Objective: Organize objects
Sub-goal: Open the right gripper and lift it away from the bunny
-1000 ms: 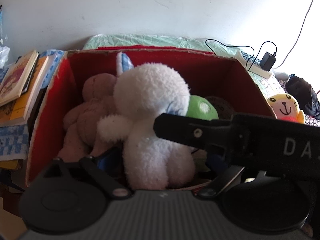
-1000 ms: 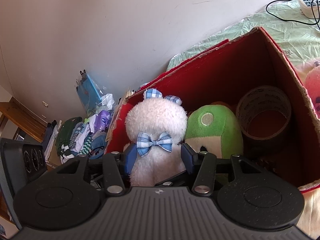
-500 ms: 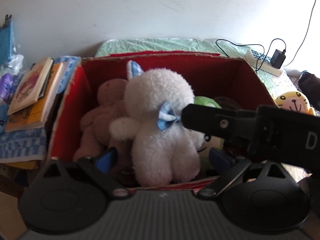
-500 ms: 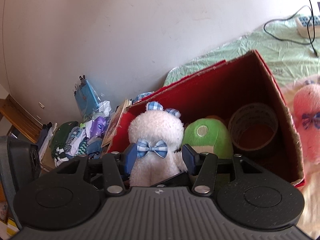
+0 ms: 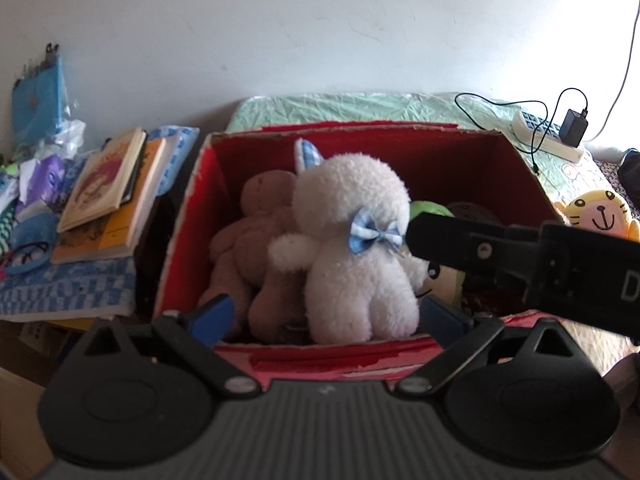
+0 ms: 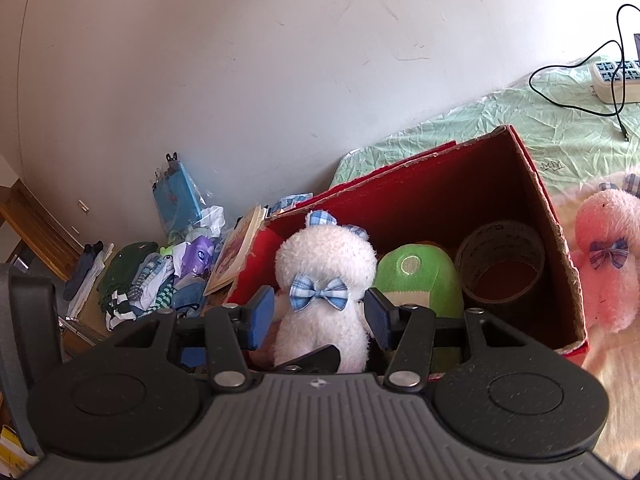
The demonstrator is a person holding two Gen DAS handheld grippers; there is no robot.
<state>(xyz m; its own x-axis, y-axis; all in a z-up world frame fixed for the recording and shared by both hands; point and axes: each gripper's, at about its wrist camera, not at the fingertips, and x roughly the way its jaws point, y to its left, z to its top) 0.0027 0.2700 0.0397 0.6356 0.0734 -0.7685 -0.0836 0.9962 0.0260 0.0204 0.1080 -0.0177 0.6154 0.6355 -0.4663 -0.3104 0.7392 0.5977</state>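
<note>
I see the white plush toy (image 5: 352,252) standing upright inside the red cardboard box (image 5: 188,220), with a blue checked bow (image 6: 318,292) at its neck. On its left side in the left wrist view, a brown plush figure (image 5: 256,220) leans against it, touching. On the other side is a green plush toy (image 6: 416,280), just beside the white one, and further in the box corner stands a roll of brown tape (image 6: 500,264) on its edge.

My right gripper (image 6: 320,320) has its blue pads on both sides of the white toy's body, below the bow. They stand very near the fur, but I cannot tell if they press it or only frame it. In the left wrist view this gripper comes in from the right as a black bar reaching to the bow.

My left gripper (image 5: 324,316) is released: its jaws have just been opening and now stand wide at the near wall of the box, with the toys between them but apart from the pads.

Outside the box, a stack of books (image 5: 108,196) lies on a blue checked cloth (image 5: 68,292). A yellow cat plush (image 5: 598,212) and a pink plush toy (image 6: 604,252) lie on the bed, near the box. A white power strip (image 5: 548,140) with a black adapter rests on the green sheet (image 6: 500,120) behind.
</note>
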